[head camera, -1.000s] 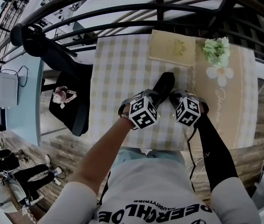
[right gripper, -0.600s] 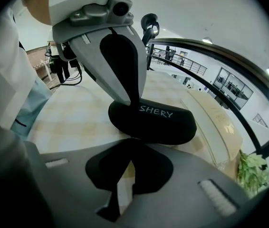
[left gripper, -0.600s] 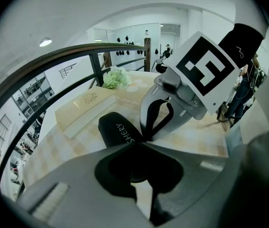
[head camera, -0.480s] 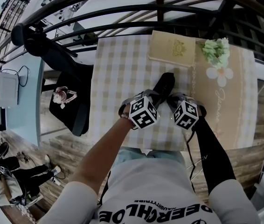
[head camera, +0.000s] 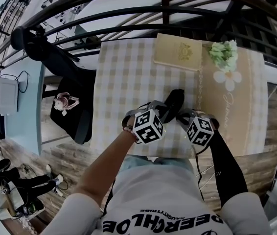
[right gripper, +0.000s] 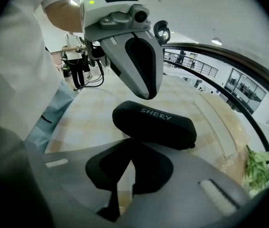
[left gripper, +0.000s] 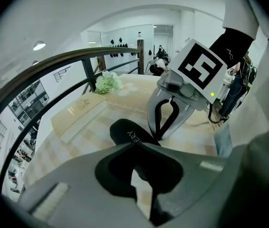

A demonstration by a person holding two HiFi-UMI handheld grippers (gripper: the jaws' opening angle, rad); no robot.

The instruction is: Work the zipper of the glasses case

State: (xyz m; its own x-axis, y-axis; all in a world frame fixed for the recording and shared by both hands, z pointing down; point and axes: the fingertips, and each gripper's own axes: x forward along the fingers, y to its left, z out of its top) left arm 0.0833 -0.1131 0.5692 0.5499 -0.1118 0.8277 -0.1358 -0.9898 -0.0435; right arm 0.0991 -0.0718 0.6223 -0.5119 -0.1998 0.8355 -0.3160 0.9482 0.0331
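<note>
- On the checked table point(head camera: 124, 82), the glasses case point(head camera: 173, 101) lay between the 2 grippers.
- Left gripper point(left gripper: 137, 145) jaws were closed at its end.
- Right gripper point(right gripper: 127, 142) jaws were closed at its edge.

The case point(right gripper: 156, 125) is matt black with a smooth skin. The tablecloth point(head camera: 124, 77) is soft, matt checked cloth. The far railing point(head camera: 165, 9) is dark metal with a slight sheen. The floor point(head camera: 65, 155) is worn wood planking.

bare left forearm point(head camera: 104, 165) and black-sleeved right forearm point(head camera: 226, 160) reach forward. left gripper point(head camera: 159, 110) and right gripper point(head camera: 181, 115) tilt steeply down, tips converging; each one's jaws are closed together.
</note>
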